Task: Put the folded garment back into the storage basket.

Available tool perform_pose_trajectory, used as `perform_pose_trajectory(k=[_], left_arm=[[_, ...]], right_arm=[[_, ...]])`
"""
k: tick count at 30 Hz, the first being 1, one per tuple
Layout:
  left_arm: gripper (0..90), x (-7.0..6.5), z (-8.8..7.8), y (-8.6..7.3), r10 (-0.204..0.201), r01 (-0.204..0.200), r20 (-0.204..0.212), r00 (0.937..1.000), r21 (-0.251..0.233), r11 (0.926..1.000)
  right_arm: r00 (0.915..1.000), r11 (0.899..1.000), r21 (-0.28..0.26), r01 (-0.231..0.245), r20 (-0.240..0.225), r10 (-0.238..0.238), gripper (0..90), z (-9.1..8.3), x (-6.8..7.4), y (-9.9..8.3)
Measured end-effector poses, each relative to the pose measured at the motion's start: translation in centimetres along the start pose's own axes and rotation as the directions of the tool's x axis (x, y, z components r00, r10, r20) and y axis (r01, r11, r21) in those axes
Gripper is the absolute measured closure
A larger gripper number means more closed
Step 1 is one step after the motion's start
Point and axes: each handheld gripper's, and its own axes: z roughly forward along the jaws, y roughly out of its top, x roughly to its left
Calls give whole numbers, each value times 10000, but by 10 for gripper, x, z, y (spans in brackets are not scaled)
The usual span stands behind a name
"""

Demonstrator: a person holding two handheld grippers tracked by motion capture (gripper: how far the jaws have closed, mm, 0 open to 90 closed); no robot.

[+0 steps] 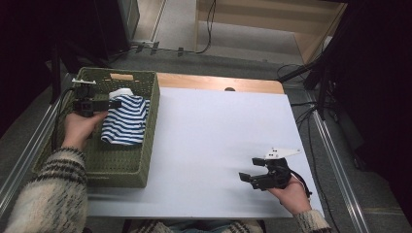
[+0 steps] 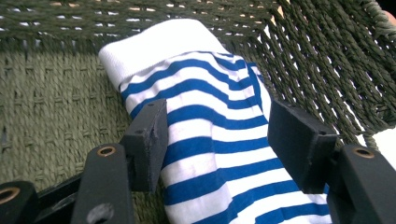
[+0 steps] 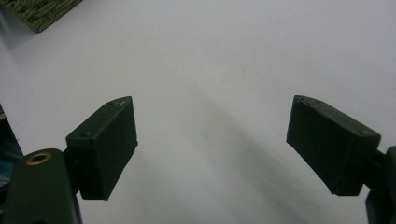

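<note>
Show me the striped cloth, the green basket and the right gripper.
striped cloth [image 1: 125, 121], high view, middle of the folded fabric
green basket [image 1: 152, 127], high view, its right wall
right gripper [image 1: 248, 170], high view, between its open jaw tips

Blue-and-white striped cloth [image 1: 125, 120] with plain white band, olive-green woven basket [image 1: 151, 127], white surface [image 1: 214, 141] with light wooden far edge, black left gripper [image 1: 114, 103], black right gripper [image 1: 248, 169], cream sleeve [image 1: 51, 194] with dark stripes.

Left claw [image 1: 116, 103] jaws apart, right claw [image 1: 250, 170] spread wide

Lab: railed test table [image 1: 218, 145], cables [image 1: 301, 73]
</note>
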Motion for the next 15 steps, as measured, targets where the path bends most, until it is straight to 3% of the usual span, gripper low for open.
perform_pose_trajectory(k=[4,15], left_arm=[[373,-1,-3,1,79,-78,108,9999,-81,9999],[366,-16,-13,5,768,-767,591,9953,-49,9970]], right_arm=[[10000,10000,-17,7,-12,-7,146,0,0,0],[10000,10000,-26,-6,51,6,146,0,0,0]])
